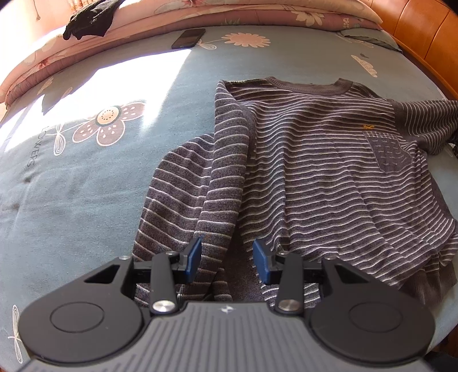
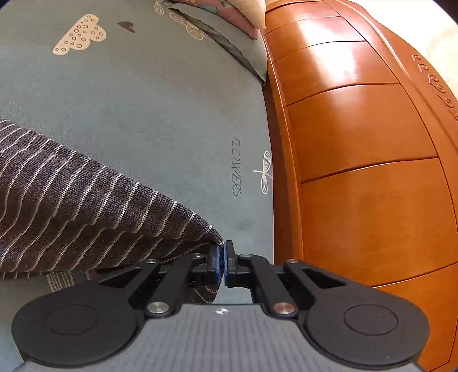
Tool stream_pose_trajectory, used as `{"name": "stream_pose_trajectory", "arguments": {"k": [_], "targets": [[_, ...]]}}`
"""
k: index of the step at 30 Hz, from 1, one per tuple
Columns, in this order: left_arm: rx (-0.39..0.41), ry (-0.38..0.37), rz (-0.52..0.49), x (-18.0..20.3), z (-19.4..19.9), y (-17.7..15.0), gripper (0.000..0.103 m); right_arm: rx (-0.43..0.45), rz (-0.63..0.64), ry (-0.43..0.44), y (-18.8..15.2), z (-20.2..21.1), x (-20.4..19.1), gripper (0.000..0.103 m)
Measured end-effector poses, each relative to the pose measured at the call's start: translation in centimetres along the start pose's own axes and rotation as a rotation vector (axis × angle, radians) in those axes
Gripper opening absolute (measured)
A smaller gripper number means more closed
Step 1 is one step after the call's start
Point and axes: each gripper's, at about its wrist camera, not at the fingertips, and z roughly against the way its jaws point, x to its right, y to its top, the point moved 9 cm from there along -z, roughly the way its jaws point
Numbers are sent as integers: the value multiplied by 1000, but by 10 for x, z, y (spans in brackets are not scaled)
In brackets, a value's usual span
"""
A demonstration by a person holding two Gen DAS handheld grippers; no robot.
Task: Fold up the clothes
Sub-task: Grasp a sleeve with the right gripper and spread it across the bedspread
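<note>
On my left lay the blue-grey bedsheet printed with pale flowers [image 1: 86, 183], a hard patch of sunlight washing out part of it, and at its far edge I counted one crumpled black garment [image 1: 88, 18] on the folded pink floral quilt [image 1: 177, 17] and one dark flat phone [image 1: 189, 38] just beside that quilt. My left gripper [image 1: 227, 259] hung low over the near end of the one grey knitted sweater with thin white stripes [image 1: 329, 160], its two blue pads [image 1: 194, 256] spread apart with nothing between them, a folded-in sleeve running up from under them. The sweater lay spread flat on the sheet, neckline away from me, with one small patch pocket [image 1: 390, 151] on its chest and a tiny orange mark above it that I could not make out. Its other sleeve ran off to the right and was cut off at the edge of the view. Further right, my right gripper [image 2: 222, 264] had its two pads pressed together on the end of that striped sleeve, the knit lifted and stretched away to the left, its rest out of frame. Whether the cuff itself sat inside the pads was hidden by them. Beyond stood the glossy orange-brown wooden headboard [image 2: 366, 160], with one grey-blue pillow [image 2: 229, 37] against it.
</note>
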Motion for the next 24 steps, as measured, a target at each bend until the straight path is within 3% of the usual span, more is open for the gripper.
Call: {"name": "stream_pose_trajectory", "arguments": {"k": [6,12,15,18,24], "targets": [[30,15,37,-12,2,6,41,28,-62,247,-18,44,-59,24],[42,17,137,-34,-2,9,45,47,-106,493,-40,101,-125,24],[18,-24,76,-25,-11,3,46,46,-74,610,-56,140,-173,25],[-4,-7,11,-20,-23,-6,47,52,-16,673,-64,173,-216,25],[-72,-48,68,-27,-40,-24,45,60,18,743,-64,209,-256,29]]}}
